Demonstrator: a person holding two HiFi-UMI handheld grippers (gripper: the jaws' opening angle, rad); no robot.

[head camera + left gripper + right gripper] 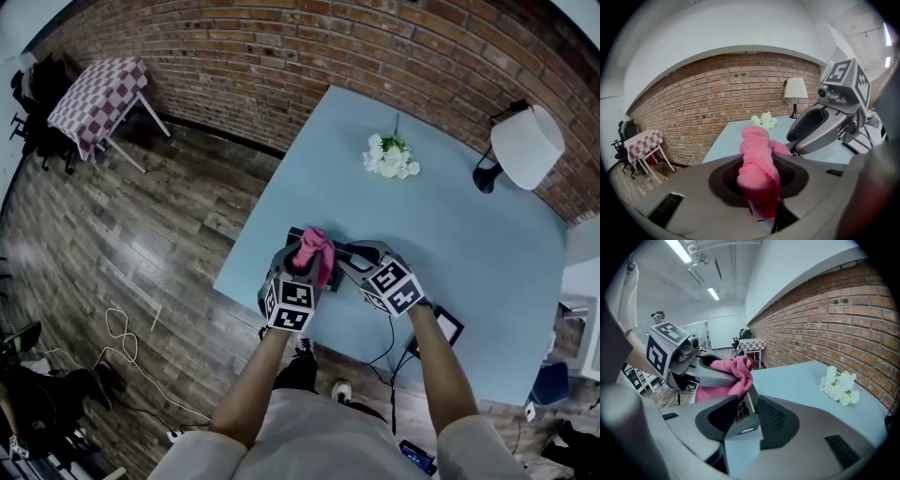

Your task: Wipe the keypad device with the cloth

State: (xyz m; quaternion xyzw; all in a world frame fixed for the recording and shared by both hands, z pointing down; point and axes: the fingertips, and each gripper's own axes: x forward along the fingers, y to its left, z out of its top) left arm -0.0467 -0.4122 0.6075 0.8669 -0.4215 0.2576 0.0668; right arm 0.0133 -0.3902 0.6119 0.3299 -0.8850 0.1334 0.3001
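Note:
The pink cloth (316, 251) is bunched up in my left gripper (303, 265), which is shut on it. In the left gripper view the cloth (757, 164) sticks out between the jaws. The dark keypad device (337, 249) lies near the front left edge of the blue table (469, 234). My right gripper (355, 255) grips its right end. In the right gripper view the device (740, 411) stands tilted between the jaws of my right gripper (747, 420), keys facing left. The cloth (733, 376) rests on its far end.
White flowers (391, 157) lie on the far part of the table, and a white-shaded lamp (525, 145) stands at the back right. A small black box (446, 324) with a cable sits at the front edge. A checkered table (98, 94) stands by the brick wall.

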